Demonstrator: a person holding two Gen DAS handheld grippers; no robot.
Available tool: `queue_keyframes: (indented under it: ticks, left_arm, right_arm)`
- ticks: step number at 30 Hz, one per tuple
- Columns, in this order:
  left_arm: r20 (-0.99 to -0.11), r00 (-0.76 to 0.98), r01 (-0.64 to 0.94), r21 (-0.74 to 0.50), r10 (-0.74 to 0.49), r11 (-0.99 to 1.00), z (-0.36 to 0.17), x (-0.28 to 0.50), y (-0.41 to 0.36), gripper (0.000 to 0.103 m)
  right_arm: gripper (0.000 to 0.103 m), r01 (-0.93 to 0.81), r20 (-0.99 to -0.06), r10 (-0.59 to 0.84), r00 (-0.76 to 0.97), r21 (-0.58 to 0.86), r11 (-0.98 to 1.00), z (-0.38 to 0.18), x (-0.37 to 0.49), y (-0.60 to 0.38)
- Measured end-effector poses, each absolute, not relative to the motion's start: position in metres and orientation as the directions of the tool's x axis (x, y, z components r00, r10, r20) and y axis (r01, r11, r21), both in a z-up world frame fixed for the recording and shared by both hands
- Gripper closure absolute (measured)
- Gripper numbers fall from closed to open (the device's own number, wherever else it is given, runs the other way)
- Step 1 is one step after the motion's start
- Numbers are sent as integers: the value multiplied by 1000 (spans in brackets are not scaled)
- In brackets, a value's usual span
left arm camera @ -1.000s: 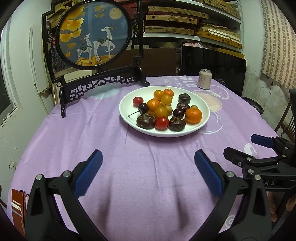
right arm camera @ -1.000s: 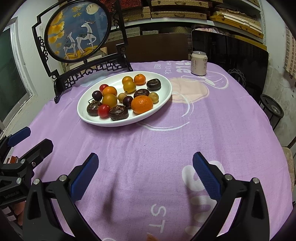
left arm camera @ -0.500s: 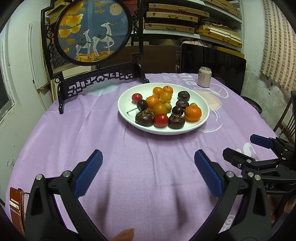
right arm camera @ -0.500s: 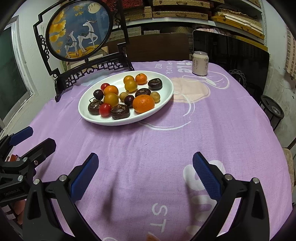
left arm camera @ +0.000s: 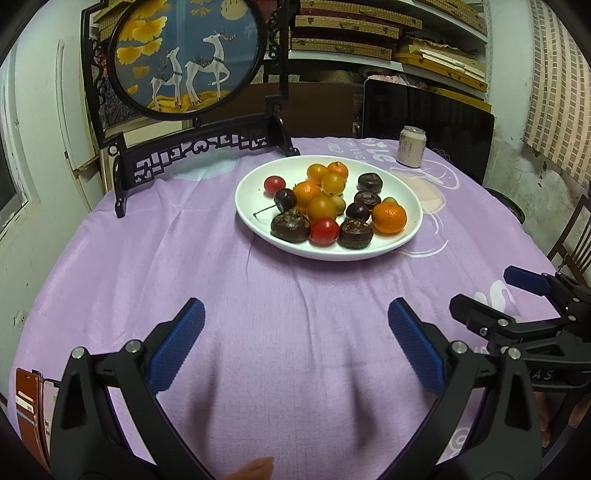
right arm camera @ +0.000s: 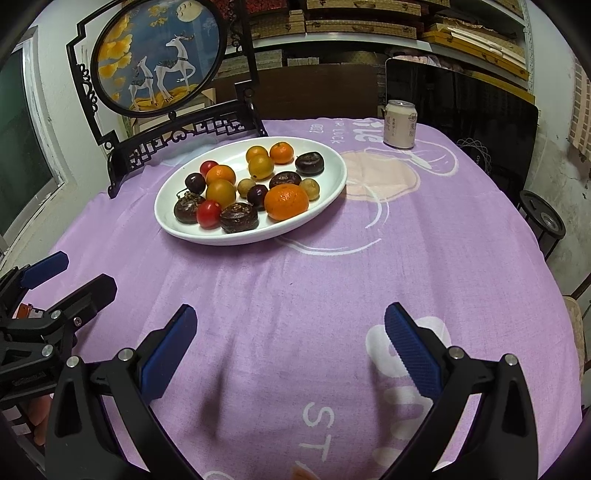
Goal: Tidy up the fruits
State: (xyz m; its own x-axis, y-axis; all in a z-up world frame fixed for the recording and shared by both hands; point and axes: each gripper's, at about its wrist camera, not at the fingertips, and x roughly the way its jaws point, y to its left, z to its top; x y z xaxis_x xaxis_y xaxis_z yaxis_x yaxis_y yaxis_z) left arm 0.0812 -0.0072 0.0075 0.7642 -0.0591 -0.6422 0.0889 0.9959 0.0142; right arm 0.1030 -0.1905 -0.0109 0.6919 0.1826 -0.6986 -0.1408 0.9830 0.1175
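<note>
Both tongs hover over the near part of a round tabletop (left arm camera: 147, 258) covered by a purple cloth (right arm camera: 424, 240), and neither holds anything. The left gripper (left arm camera: 295, 343) has its blue-padded fingers spread wide above bare cloth toward the near edge. The right gripper (right arm camera: 290, 347) is spread just as wide, also above bare cloth — beside the white lettering printed near that edge. Each gripper shows in the other's view, side by side and apart.

The fruits sit together on a white oval plate (left arm camera: 255, 210) toward the far side of the tabletop, well apart from both tongs. On it: a large mandarin (right arm camera: 286, 202) at the plate's right-hand near side, smaller orange and yellow fruits (right arm camera: 260, 166) toward the back, red cherry tomatoes (left arm camera: 324, 231), dark cherries (left arm camera: 285, 198) — one with a stem — and several dark brown, flattish fruits (right arm camera: 239, 217) along the near rim.

Behind the plate, at the far left edge, stands a black carved frame holding a round deer picture (left arm camera: 188, 55). A pale drink can (right arm camera: 399, 124) stands upright near the far right edge. Shelves of flat boxes (left arm camera: 369, 33) line the wall beyond.
</note>
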Motion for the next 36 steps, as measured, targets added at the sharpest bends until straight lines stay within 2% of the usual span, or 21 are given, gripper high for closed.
queue_keyframes:
  ticks: [36]
  left_arm:
    - [-650,760,56,16,-32,998,3,82,0,2]
  right_arm:
    - [1,-145,-696,187,693,119,982,-11,96,-192]
